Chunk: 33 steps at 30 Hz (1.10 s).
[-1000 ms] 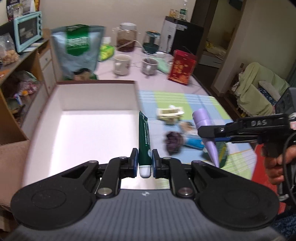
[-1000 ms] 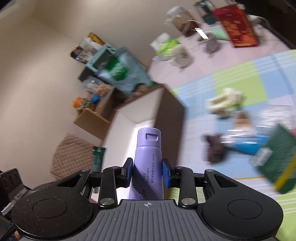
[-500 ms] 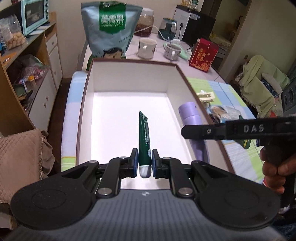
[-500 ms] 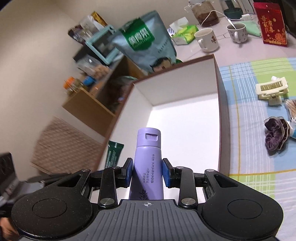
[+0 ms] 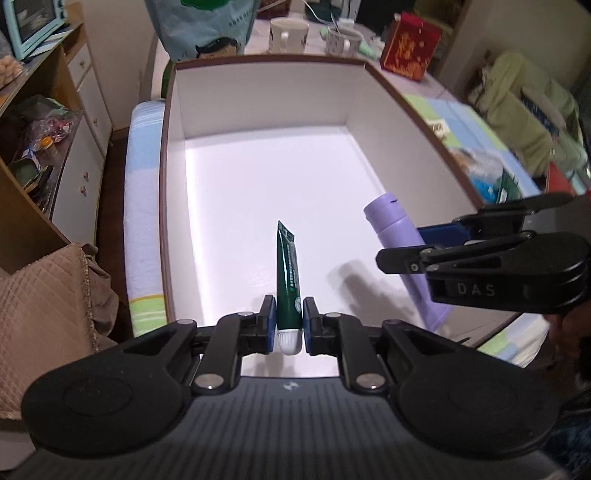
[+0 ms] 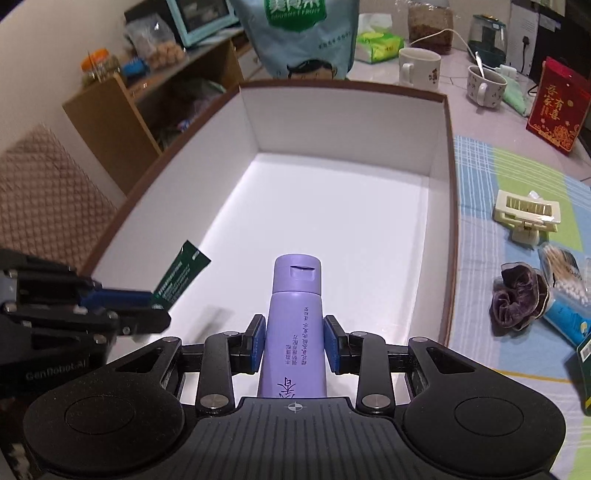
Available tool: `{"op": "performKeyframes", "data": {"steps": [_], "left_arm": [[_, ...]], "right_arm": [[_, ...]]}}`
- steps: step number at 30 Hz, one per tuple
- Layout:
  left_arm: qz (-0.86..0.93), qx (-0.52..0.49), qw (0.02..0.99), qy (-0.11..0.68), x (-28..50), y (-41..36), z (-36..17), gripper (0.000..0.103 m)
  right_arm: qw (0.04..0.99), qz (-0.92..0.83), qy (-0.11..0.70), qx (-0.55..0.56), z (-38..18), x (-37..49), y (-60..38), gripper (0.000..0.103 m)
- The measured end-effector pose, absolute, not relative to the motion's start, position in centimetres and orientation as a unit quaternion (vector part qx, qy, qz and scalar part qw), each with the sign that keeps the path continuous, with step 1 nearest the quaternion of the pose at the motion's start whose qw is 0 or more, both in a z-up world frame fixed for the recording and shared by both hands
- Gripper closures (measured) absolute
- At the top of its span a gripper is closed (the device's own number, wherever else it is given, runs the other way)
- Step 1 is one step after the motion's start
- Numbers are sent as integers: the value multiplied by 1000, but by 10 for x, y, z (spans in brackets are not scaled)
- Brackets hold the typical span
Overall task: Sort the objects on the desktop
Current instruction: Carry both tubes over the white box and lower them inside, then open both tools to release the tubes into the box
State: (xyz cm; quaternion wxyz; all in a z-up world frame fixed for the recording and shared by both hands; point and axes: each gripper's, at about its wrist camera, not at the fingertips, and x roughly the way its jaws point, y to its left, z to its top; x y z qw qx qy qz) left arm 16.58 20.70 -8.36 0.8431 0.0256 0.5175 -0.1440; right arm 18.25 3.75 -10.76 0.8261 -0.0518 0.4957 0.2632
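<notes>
A big white box with a brown rim (image 5: pixel 258 59) (image 6: pixel 343 86) fills both views, its floor bare. My left gripper (image 5: pixel 289 325) is shut on a dark green tube (image 5: pixel 287 273) near its white cap, and holds it over the box's near end. The right gripper (image 6: pixel 294 345) is shut on a lilac bottle (image 6: pixel 293 332), cap pointing forward, also above the box floor. In the left wrist view the lilac bottle (image 5: pixel 400 240) hangs at the box's right side. The right wrist view shows the green tube (image 6: pixel 179 275) at the left.
On the checked cloth right of the box lie a cream clip (image 6: pixel 526 214), a purple scrunchie (image 6: pixel 517 295), a cotton-swab pack (image 6: pixel 565 273) and a blue tube (image 6: pixel 565 317). Behind the box stand a green-and-blue bag (image 6: pixel 299 33), two mugs (image 6: pixel 419 66), a red carton (image 6: pixel 556 103). Shelves stand left.
Both grippers have moved left from over the cloth to above the box and dipped lower towards its floor, each still holding its item.
</notes>
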Motion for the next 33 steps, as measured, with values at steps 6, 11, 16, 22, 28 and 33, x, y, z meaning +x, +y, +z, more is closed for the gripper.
{"op": "performKeyframes", "data": {"steps": [6, 11, 16, 22, 28, 33], "left_arm": [[-150, 27, 827, 541, 177, 204, -91, 90], [-160, 22, 819, 551, 177, 201, -93, 82], [-162, 15, 816, 555, 175, 204, -89, 77], [-160, 14, 818, 552, 171, 203, -84, 72], [-145, 21, 825, 545, 167, 202, -77, 57], [-137, 20, 831, 539, 159, 202, -71, 52]], "right_arm": [[812, 252, 518, -92, -117, 186, 48, 70], [791, 279, 538, -91, -117, 186, 49, 46], [783, 285, 543, -109, -113, 180, 46, 46], [783, 289, 539, -112, -103, 171, 40, 46], [790, 281, 533, -115, -97, 166, 32, 46], [793, 284, 527, -113, -93, 159, 27, 46]]}}
